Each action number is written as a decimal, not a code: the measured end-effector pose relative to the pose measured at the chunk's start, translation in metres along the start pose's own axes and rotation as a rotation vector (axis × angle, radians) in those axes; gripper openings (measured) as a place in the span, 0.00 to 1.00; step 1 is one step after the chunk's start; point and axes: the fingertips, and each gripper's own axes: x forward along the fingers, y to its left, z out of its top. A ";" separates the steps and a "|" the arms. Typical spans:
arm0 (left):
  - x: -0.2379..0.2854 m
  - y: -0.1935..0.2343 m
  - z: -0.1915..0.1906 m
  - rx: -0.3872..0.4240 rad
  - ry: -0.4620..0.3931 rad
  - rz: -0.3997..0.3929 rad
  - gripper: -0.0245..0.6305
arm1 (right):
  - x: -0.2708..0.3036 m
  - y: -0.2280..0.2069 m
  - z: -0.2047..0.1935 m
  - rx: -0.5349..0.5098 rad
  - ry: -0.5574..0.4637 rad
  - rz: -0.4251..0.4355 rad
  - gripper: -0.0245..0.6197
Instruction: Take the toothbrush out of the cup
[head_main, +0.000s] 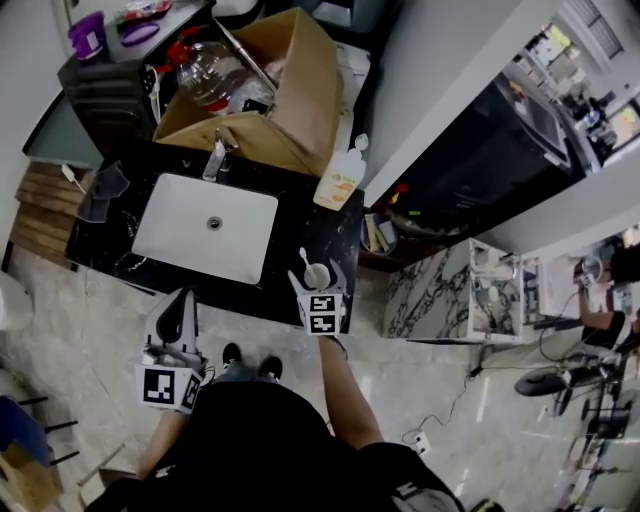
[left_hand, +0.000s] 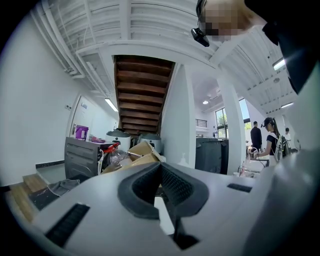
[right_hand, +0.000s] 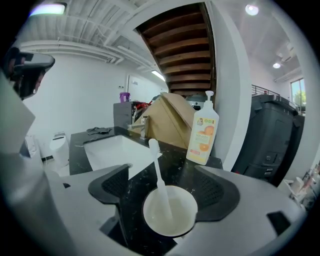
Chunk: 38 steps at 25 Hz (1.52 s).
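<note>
From above, my right gripper (head_main: 317, 290) sits at the near edge of the black counter (head_main: 110, 250), just right of the sink (head_main: 205, 225), with the cup (head_main: 316, 274) at its tips. My left gripper (head_main: 176, 305) hangs off the counter, well to the left.

The left gripper view shows its jaws closed on nothing.

In the right gripper view the jaws stand wide apart either side of the cup — the toothbrush (right_hand: 159, 170) stands in it, leaning up and far-left — so I judge the right hand takes it.
</note>
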 end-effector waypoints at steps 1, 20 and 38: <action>-0.001 0.002 -0.001 0.000 0.001 0.005 0.04 | 0.003 -0.001 -0.001 -0.013 0.009 -0.012 0.66; -0.003 0.008 -0.004 -0.019 -0.001 0.027 0.04 | 0.019 0.004 0.001 -0.159 0.061 -0.045 0.10; 0.009 -0.004 0.010 -0.012 -0.044 -0.050 0.04 | -0.074 -0.011 0.101 -0.018 -0.217 -0.098 0.09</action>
